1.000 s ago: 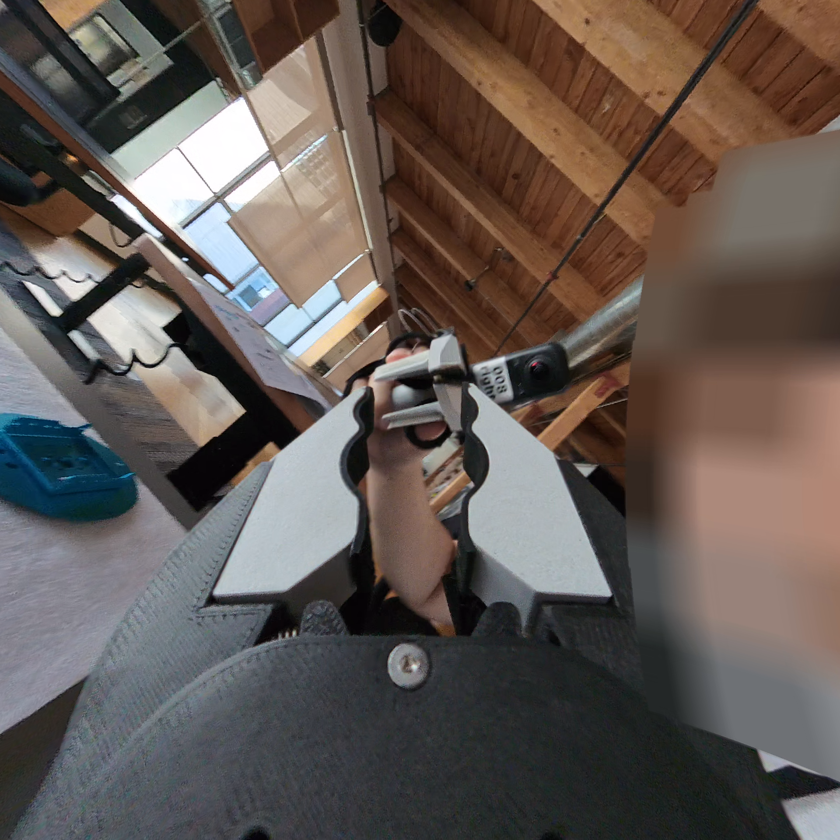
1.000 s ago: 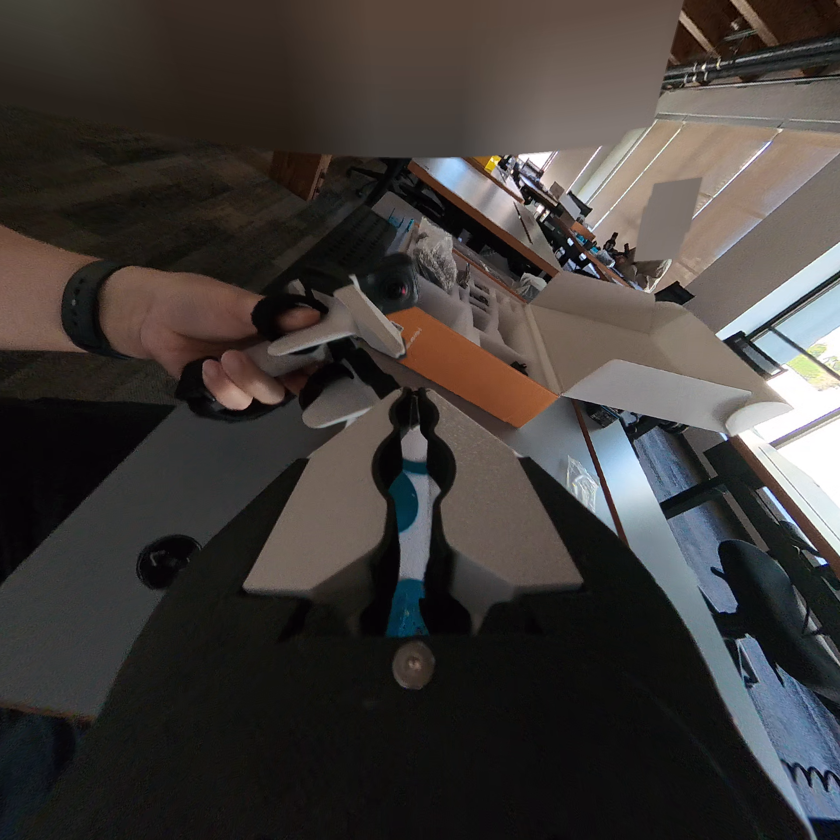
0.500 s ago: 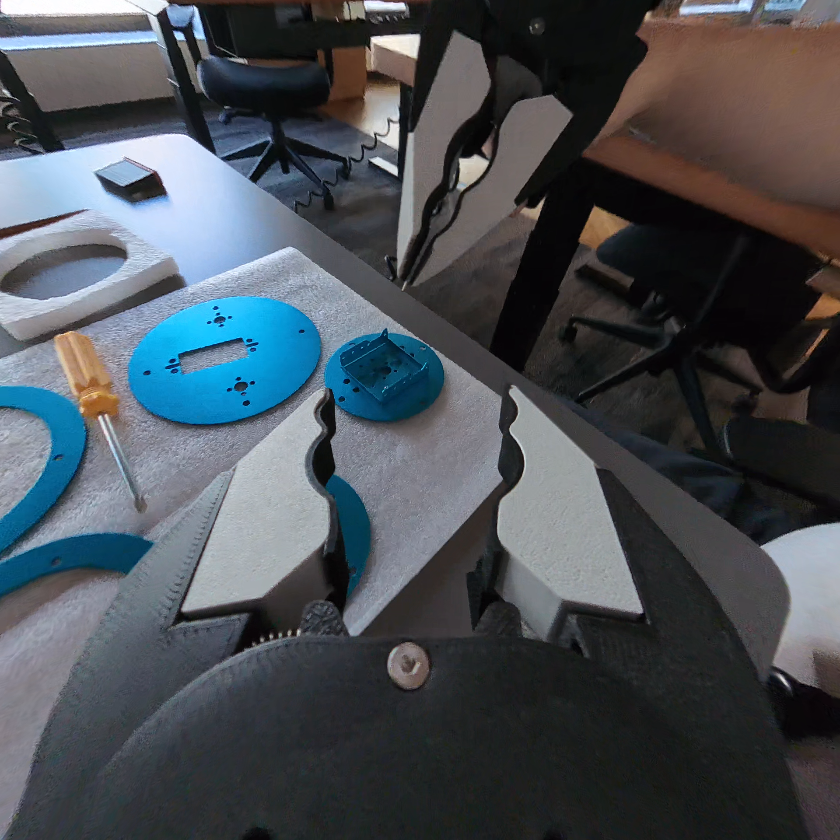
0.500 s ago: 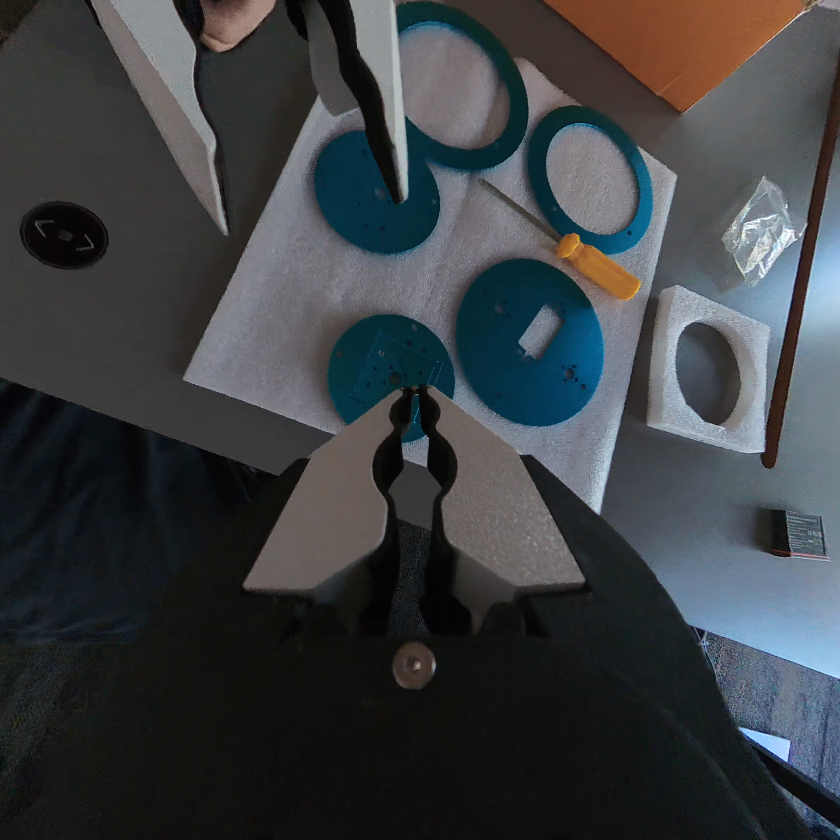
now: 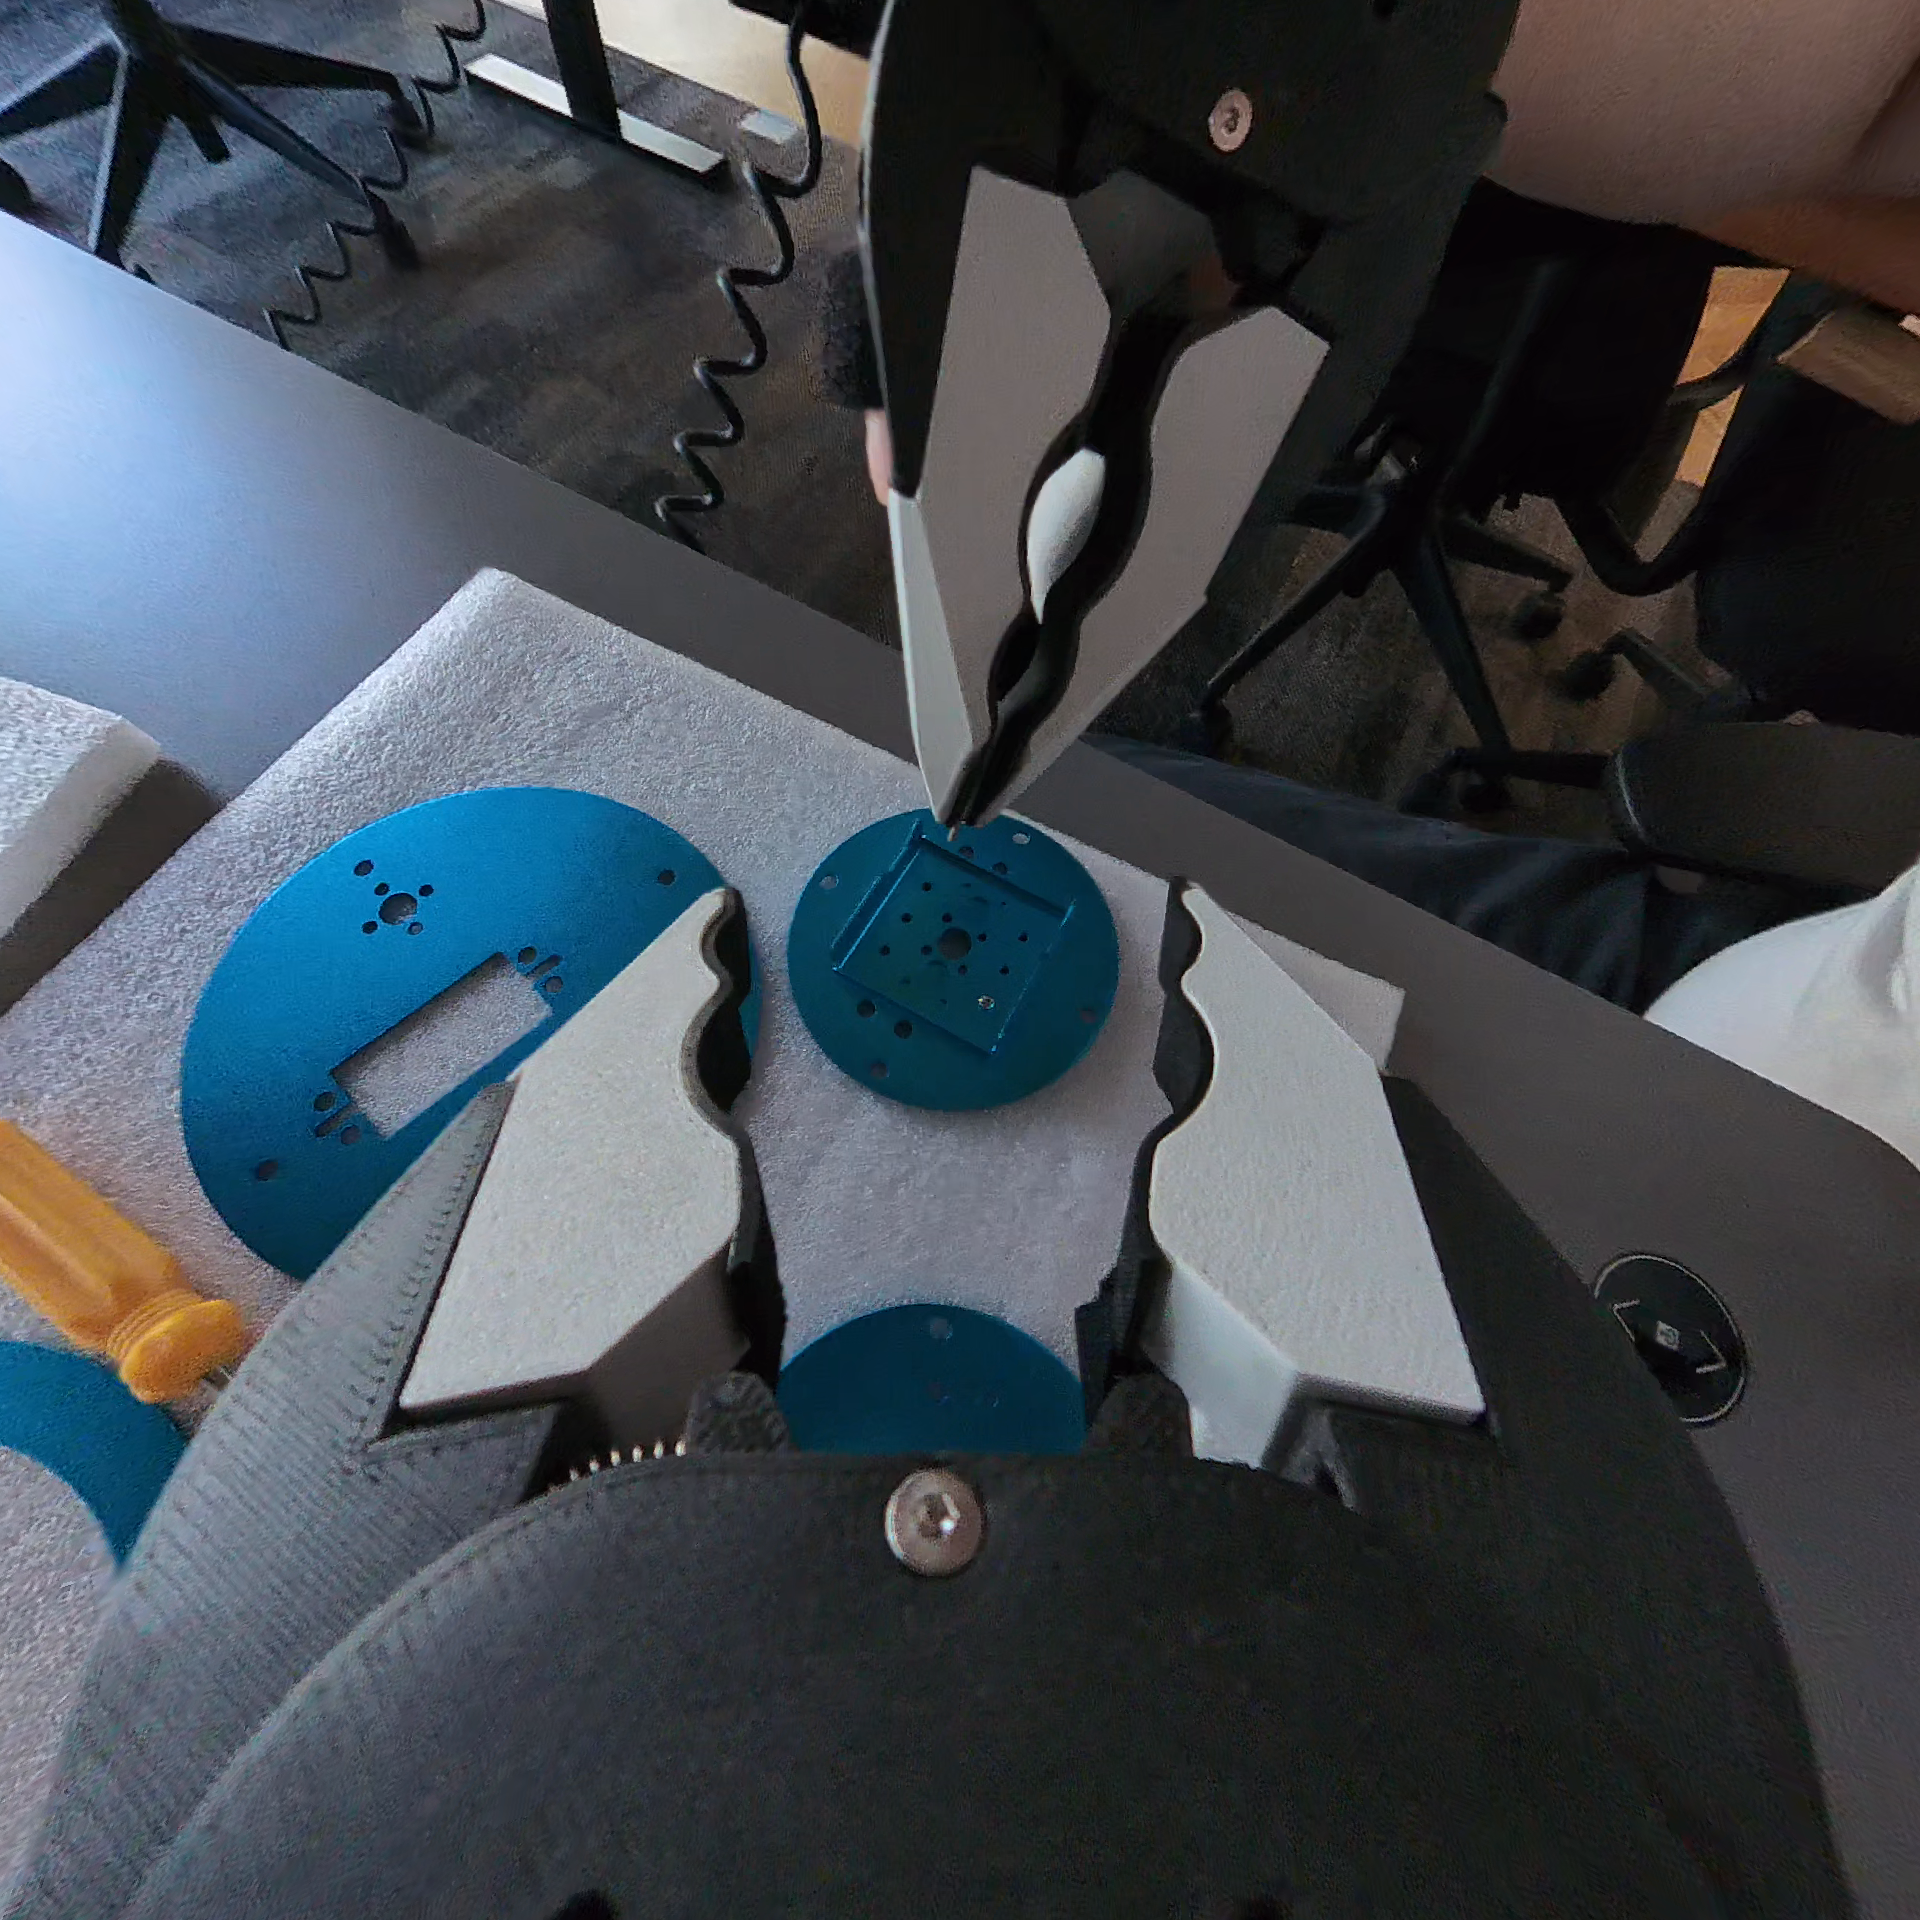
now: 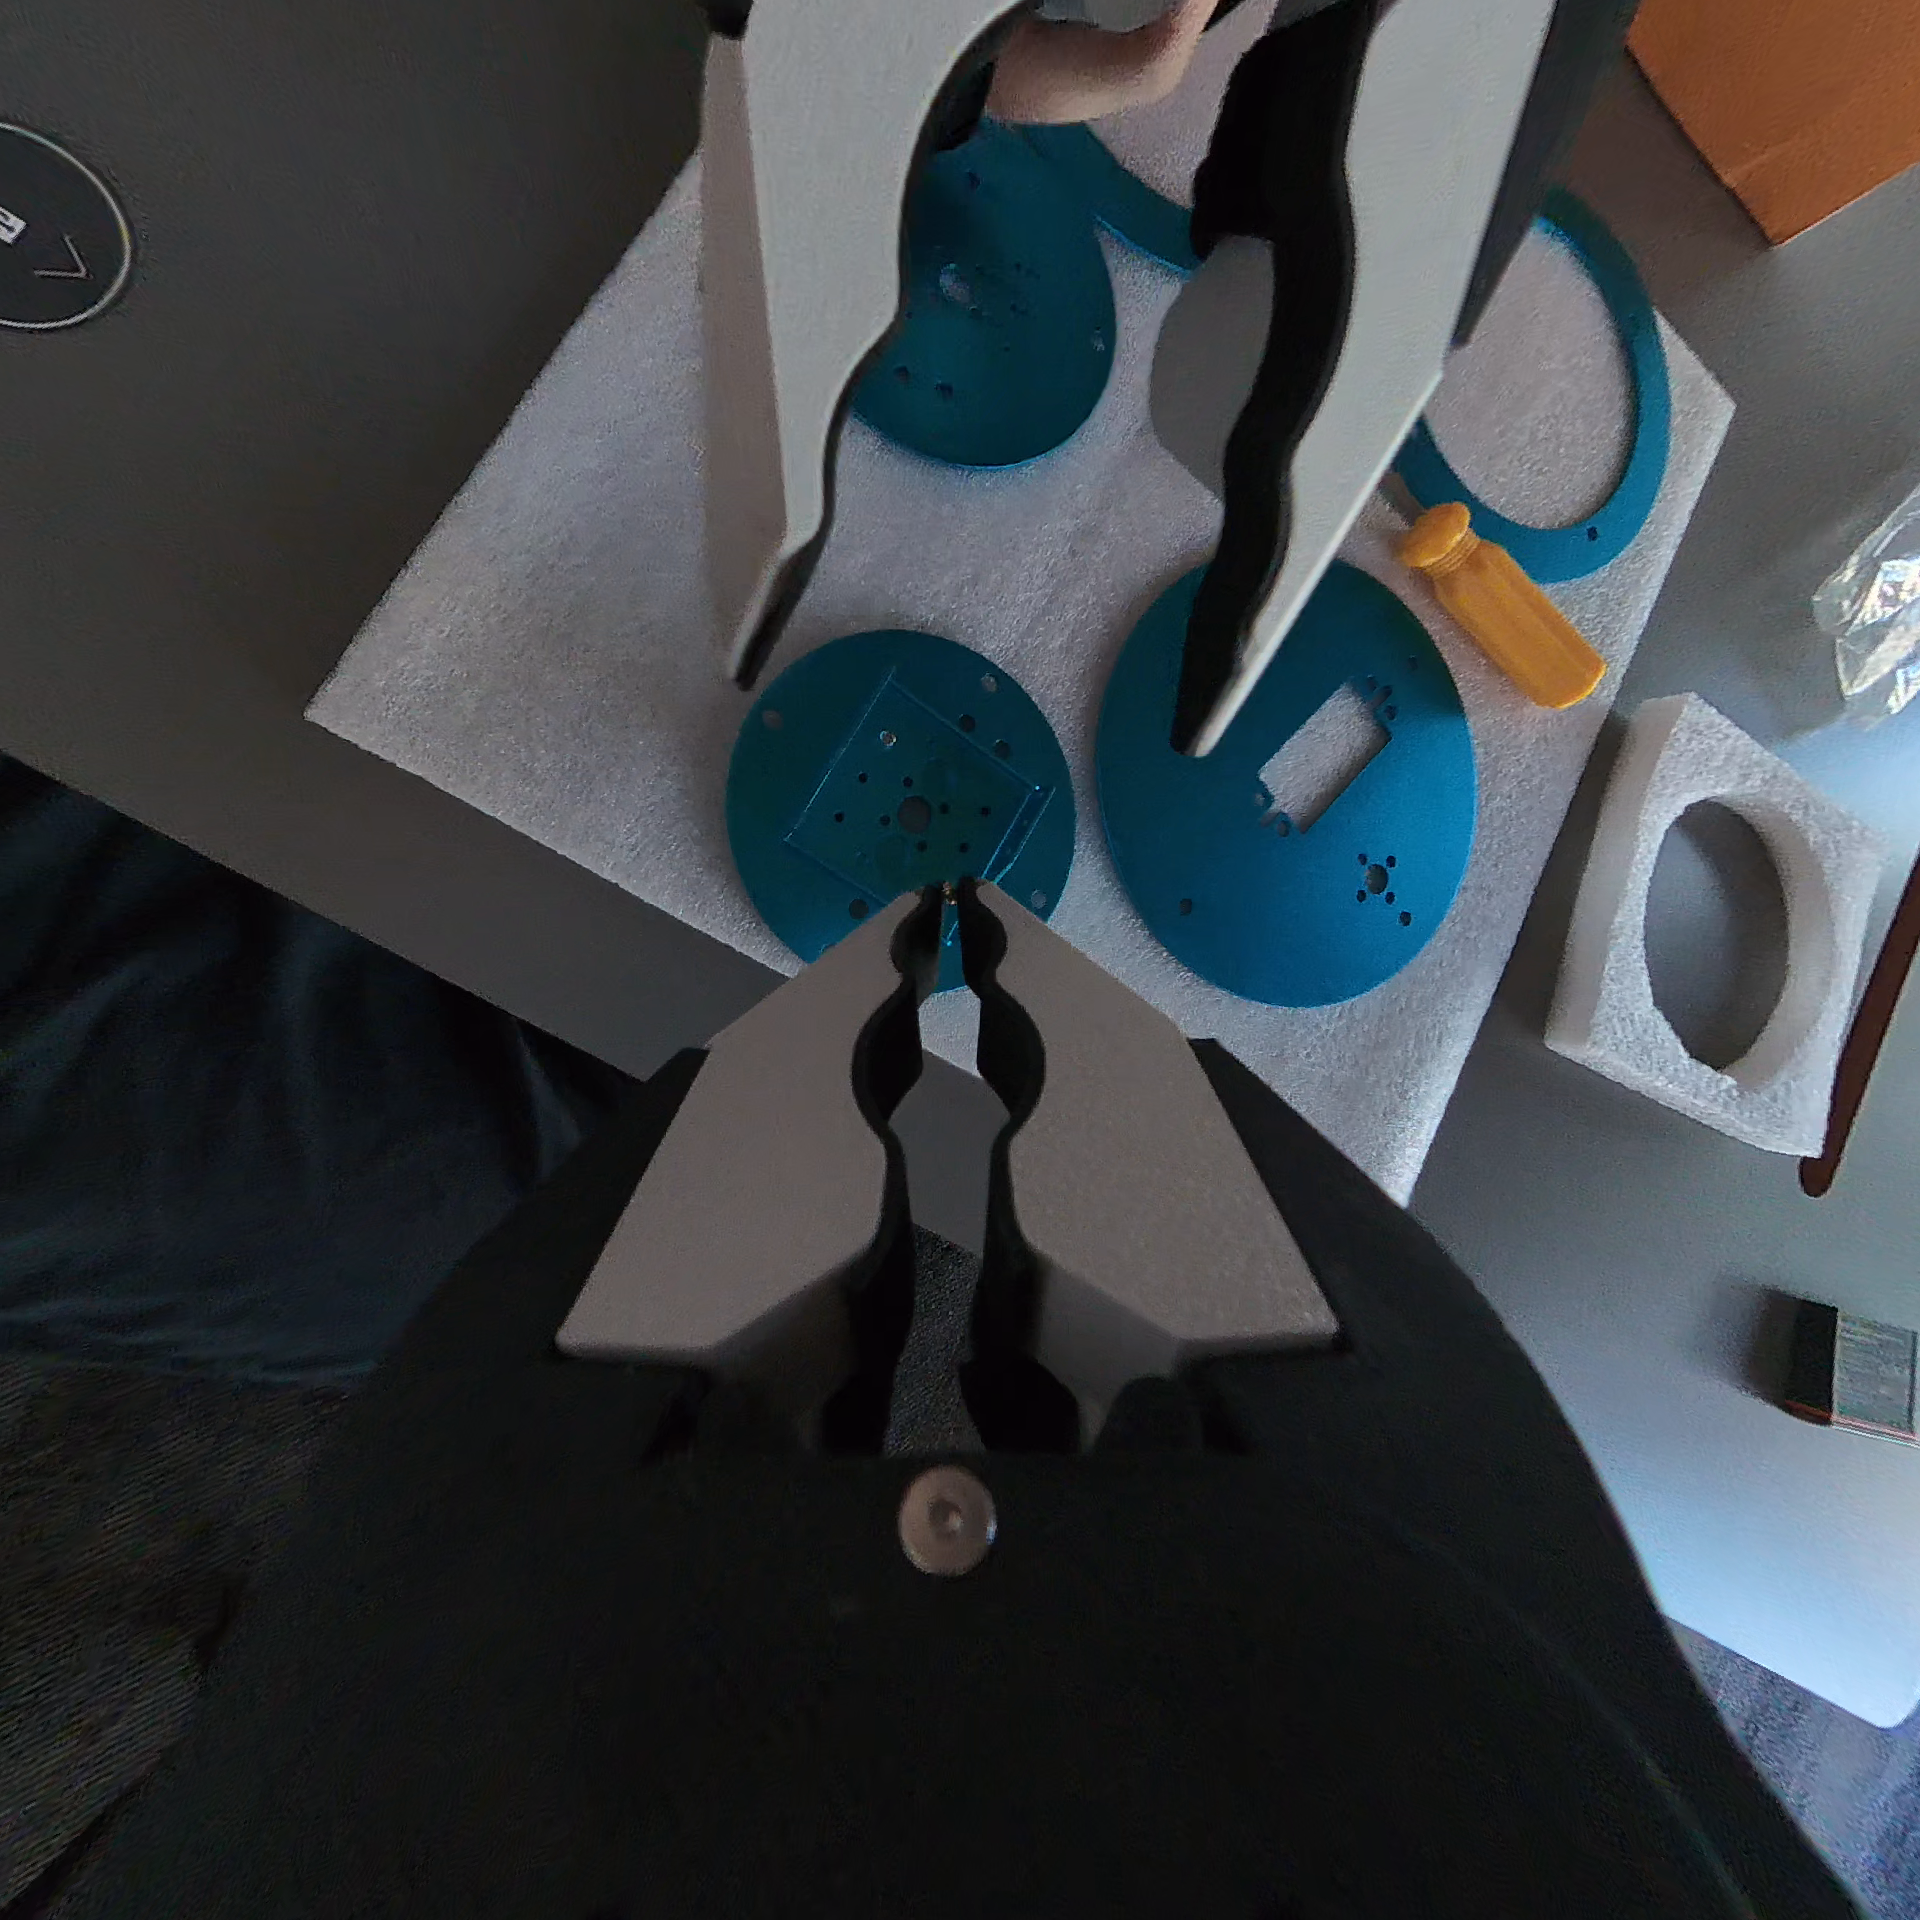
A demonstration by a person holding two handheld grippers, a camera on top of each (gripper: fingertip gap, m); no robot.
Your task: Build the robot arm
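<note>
A small blue disc (image 5: 914, 1049) with a square bracket on it lies on a white foam sheet (image 5: 582, 707). My right gripper (image 6: 945, 888) points down at the bracket's corner, its tips just above or touching it. It is shut on a tiny brass-coloured screw (image 6: 948, 886). It also shows in the left wrist view (image 5: 961, 821). My left gripper (image 5: 954, 899) is open and empty, with its fingers on either side of the small disc (image 6: 831, 748) and above it. It shows from above in the right wrist view (image 6: 966, 701).
A large blue disc (image 6: 1226, 894) with a rectangular cutout, another blue disc (image 6: 987, 343), a blue ring (image 6: 1621, 436) and a yellow screwdriver (image 6: 1496, 613) lie on the foam. A foam block (image 6: 1621, 935), a plastic bag (image 6: 1881, 613) and an orange box (image 6: 1787, 104) sit beside it. The table edge runs close by. The grippers are tip to tip, or close to it.
A second ago both grippers pointed up and away from the table. They swung down over the foam sheet and closed in on the small blue disc. The left gripper opened wider.
</note>
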